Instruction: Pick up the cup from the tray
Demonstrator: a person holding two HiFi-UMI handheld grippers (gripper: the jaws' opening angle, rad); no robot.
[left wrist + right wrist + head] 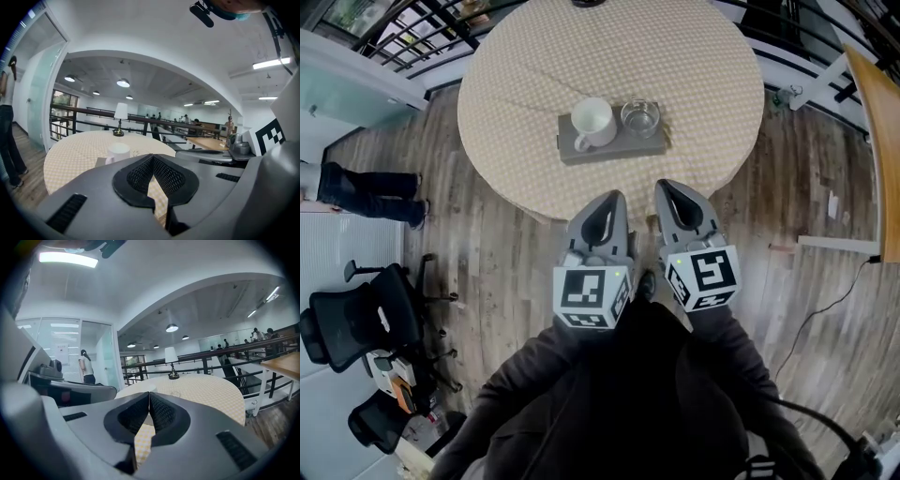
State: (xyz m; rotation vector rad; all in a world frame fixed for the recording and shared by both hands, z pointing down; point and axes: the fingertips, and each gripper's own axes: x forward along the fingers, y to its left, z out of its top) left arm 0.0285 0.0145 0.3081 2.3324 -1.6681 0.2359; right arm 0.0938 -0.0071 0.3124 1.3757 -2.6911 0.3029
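A white cup with a handle stands on the left of a grey tray, and a clear glass stands to its right. The tray lies on a round table with a checked cloth. My left gripper and right gripper hover side by side at the table's near edge, short of the tray; both are shut and hold nothing. In the left gripper view the cup shows just beyond the closed jaws. The right gripper view shows the glass beyond its closed tips.
A table lamp stands at the table's far side. A person stands on the wooden floor to the left, with office chairs nearer. A railing runs behind the table and a wooden tabletop lies at the right.
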